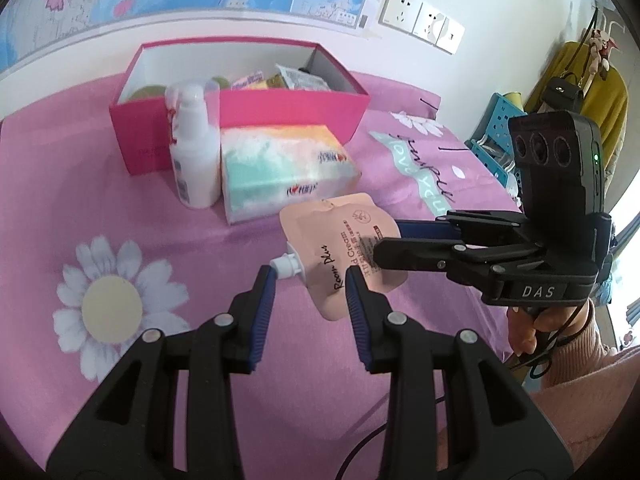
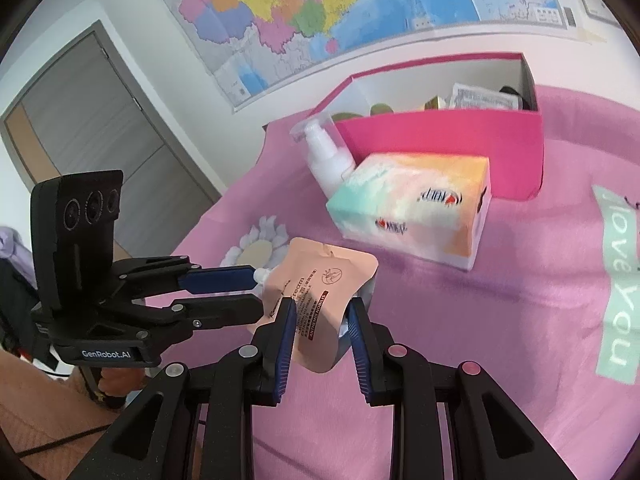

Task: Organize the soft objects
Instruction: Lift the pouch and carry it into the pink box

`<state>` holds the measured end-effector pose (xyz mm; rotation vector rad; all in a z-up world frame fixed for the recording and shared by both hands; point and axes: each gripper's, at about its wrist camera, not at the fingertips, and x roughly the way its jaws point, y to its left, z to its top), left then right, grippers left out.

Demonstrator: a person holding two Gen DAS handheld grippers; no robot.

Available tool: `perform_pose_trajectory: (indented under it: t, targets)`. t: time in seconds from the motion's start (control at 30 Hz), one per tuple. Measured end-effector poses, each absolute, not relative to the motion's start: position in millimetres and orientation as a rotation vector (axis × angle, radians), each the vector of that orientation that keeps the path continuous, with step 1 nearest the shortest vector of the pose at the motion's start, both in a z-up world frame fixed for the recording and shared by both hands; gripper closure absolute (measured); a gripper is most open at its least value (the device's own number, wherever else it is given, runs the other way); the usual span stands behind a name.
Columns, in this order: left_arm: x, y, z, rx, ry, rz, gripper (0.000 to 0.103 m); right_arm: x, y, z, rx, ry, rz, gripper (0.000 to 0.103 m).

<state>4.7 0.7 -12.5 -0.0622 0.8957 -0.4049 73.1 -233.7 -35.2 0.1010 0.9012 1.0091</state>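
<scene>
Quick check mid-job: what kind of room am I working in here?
Most likely a bedroom at home: the work surface is a pink daisy-print sheet, clothes and a bag hang on a rack, and a wall map hangs beside a door.

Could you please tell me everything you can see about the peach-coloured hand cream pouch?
The hand cream pouch is a soft, flat, peach-coloured sachet with dark printed lettering, a small round logo and a white screw spout at one corner. Its surface looks creased and pliable. It is lifted clear of the pink bedsheet, tilted, in front of the tissue pack. The right gripper pinches its body; the left gripper straddles the spout end.
</scene>
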Motion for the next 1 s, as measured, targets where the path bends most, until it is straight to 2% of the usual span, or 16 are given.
perform_pose_trajectory:
  t: [1.0]
  targets:
    - [58, -10, 32, 0.004, 0.776, -0.392, 0.066, 122, -234, 10, 0.094, 0.762, 0.971, 0.075]
